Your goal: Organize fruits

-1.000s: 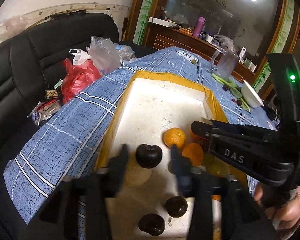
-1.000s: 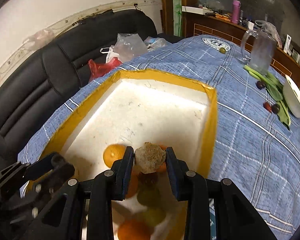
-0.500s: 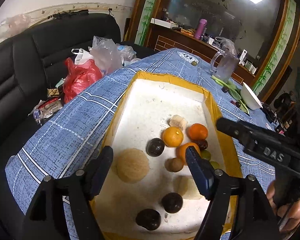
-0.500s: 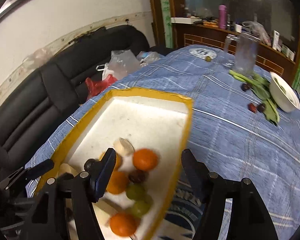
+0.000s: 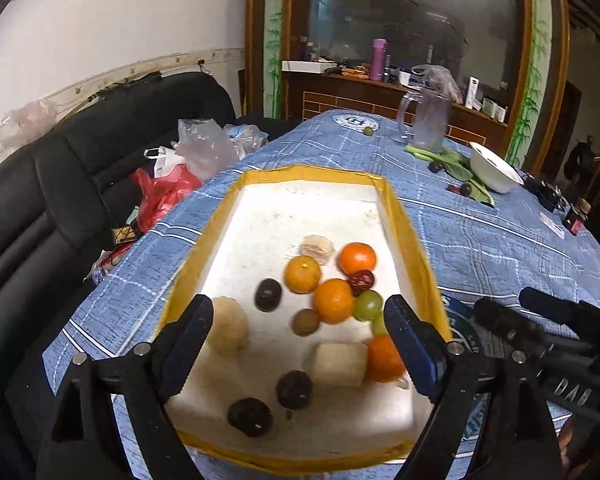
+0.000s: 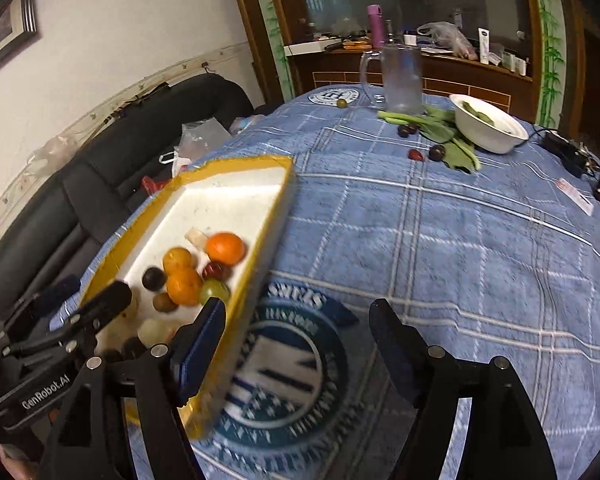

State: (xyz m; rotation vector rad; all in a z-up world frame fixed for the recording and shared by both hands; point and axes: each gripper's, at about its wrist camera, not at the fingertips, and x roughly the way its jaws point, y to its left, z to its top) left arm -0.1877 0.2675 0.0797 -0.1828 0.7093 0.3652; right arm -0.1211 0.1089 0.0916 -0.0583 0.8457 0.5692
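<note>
A white foam tray with a yellow rim (image 5: 312,170) lies on the blue checked cloth. In it are several oranges (image 5: 302,274), dark plums (image 5: 268,294), green grapes (image 5: 368,304), a brown kiwi (image 5: 305,322), a red date (image 5: 361,279) and pale lumps (image 5: 317,246). My left gripper (image 5: 298,320) hovers above the tray's near half, its jaws opening, touching no fruit. My right gripper (image 6: 298,312) is over the cloth just right of the tray rim (image 6: 240,162). Its jaws are opening too, with nothing between them.
At the far end of the table stand a glass pitcher (image 6: 400,80) and a white bowl (image 6: 488,128) beside green leaves. Loose dark plums (image 6: 436,152) and a small green fruit (image 6: 342,103) lie there too. A black sofa with plastic bags (image 5: 164,192) runs along the left.
The right gripper let go of the pale lump into the tray and swung right, off the tray and over the cloth. The left jaws widened and drew back from the dark plum.
</note>
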